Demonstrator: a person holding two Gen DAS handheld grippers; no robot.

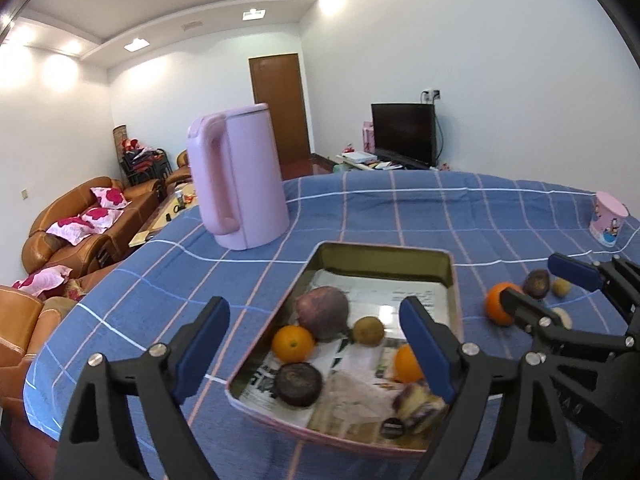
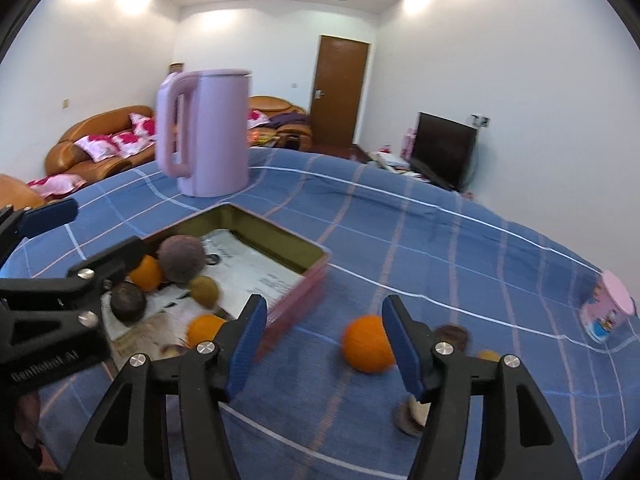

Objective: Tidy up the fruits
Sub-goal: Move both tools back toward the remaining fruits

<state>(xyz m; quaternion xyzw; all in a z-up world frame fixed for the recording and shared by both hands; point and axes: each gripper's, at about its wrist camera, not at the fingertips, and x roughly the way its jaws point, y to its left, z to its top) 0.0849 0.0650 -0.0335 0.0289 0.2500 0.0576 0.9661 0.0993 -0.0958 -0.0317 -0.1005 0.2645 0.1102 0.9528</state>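
The left gripper is hanging over the tin tray, jaws spread apart, gripping nothing. Its side is showing white lettering, roughly "GenRobot.AI". The right gripper is gaping too, empty, with a loose orange lying on the blue checked cloth just beyond its fingers. Newspaper with unreadable print is lining the tray under oranges and darker fruit. At eleven o'clock a pink kettle is standing; at two o'clock, a pink cup. Small fruits behind the right finger are blurring.
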